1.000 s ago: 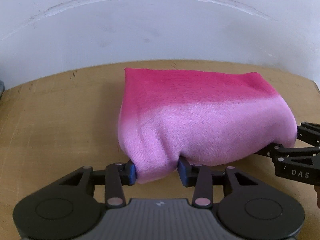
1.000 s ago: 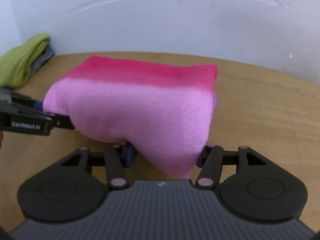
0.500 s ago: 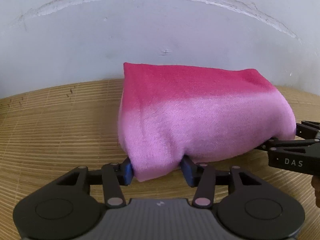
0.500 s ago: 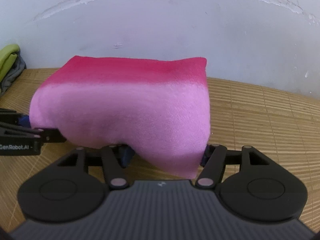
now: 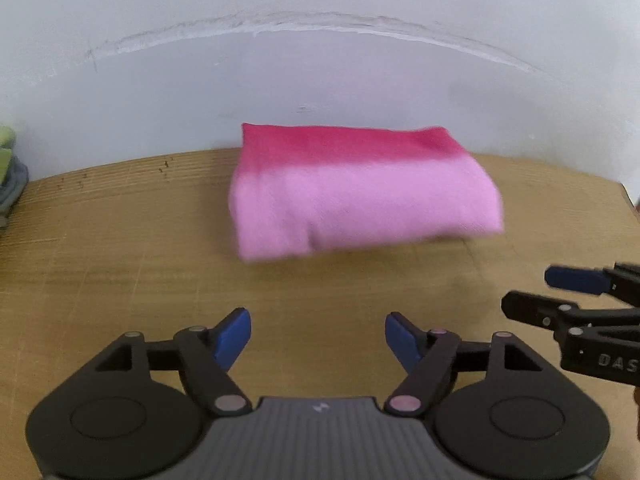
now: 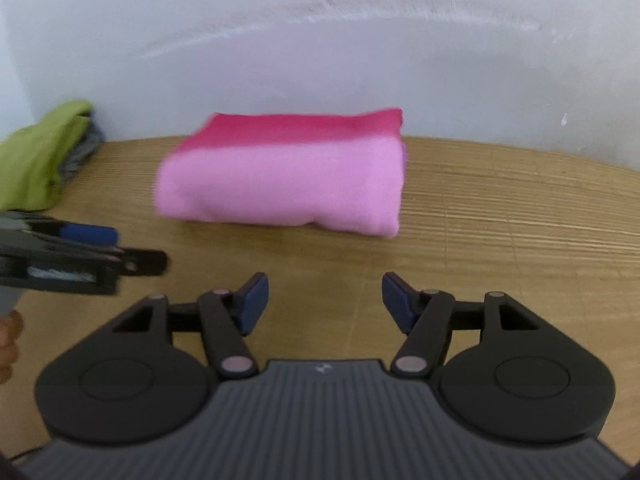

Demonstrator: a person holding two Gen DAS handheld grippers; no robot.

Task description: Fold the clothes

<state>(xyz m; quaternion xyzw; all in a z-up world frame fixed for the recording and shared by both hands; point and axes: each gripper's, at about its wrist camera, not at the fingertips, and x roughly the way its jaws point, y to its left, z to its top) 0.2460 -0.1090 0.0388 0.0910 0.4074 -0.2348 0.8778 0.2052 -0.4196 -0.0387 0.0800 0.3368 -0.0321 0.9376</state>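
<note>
Pink folded cloth (image 5: 360,196), deep pink along its far edge and pale pink nearer, lies flat on the wooden tabletop (image 5: 120,264), centre of frame, close to the white wall (image 5: 320,60). No containers visible.

Left gripper (image 5: 318,334): lower centre, blue pads, jaws opening, nothing between them, well short of the cloth.

Right gripper (image 6: 325,300): lower centre, jaws spread wide, empty, likewise apart from the cloth.

Right wrist view only: green garment (image 6: 40,152) heaped over a grey one (image 6: 80,152), upper left against the wall. The left wrist view shows only a sliver of that heap at its left edge.
</note>
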